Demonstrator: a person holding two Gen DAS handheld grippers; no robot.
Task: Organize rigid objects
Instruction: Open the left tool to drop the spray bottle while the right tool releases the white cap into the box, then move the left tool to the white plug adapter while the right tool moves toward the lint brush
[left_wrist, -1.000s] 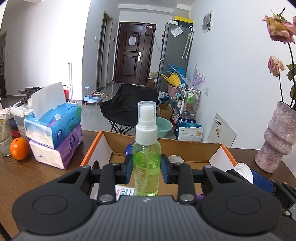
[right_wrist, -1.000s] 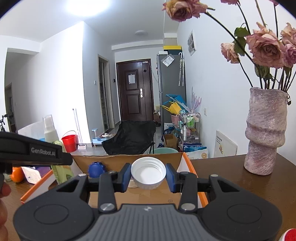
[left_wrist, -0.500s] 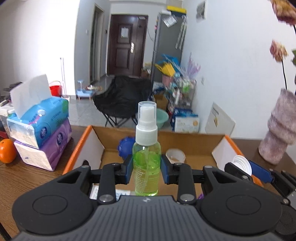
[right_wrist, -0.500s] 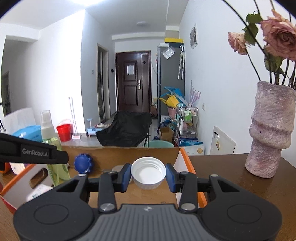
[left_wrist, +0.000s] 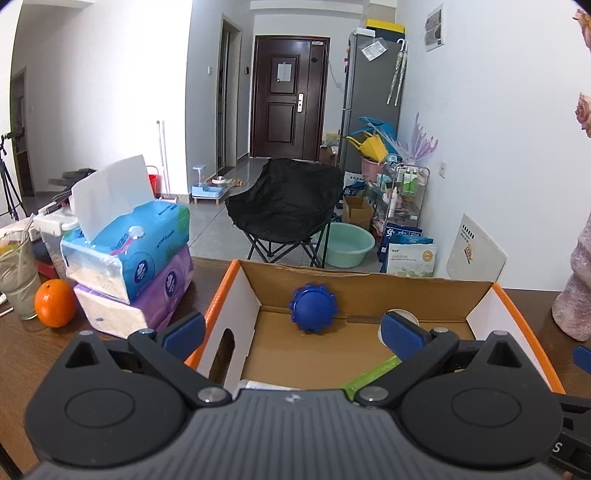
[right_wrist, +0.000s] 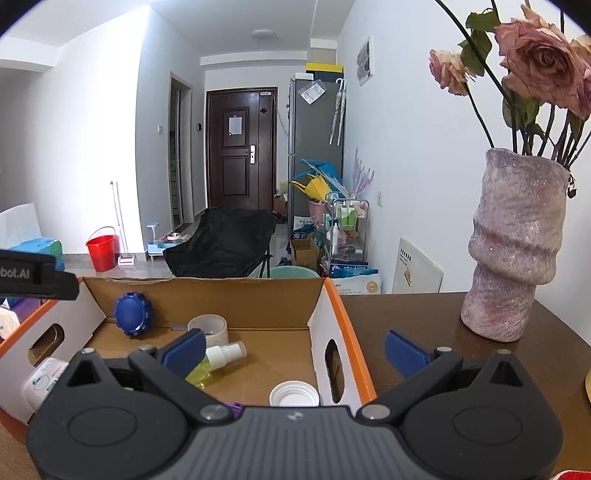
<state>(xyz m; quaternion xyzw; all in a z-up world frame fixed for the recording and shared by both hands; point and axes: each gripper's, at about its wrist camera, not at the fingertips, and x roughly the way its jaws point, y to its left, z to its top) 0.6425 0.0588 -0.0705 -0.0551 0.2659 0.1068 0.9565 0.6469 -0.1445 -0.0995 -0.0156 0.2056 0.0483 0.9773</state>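
Both grippers just sprang wide open, holding nothing

Left gripper (left_wrist: 291, 328) hides most of the green bottle (right_wrist: 210, 363); right gripper (right_wrist: 295, 349) cuts off the cap (right_wrist: 294, 394) at 6 o'clock in the box (right_wrist: 332, 306).

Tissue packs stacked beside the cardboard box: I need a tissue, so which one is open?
The upper blue tissue pack: a white sheet sticks up from it. The purple tissue pack beneath shows none.

My rig: two matching handheld grippers
Left gripper (left_wrist: 291, 326) and right gripper (right_wrist: 295, 345): black linkages, blue fingers (left_wrist: 400, 334), silver screws, ribbed grey housings
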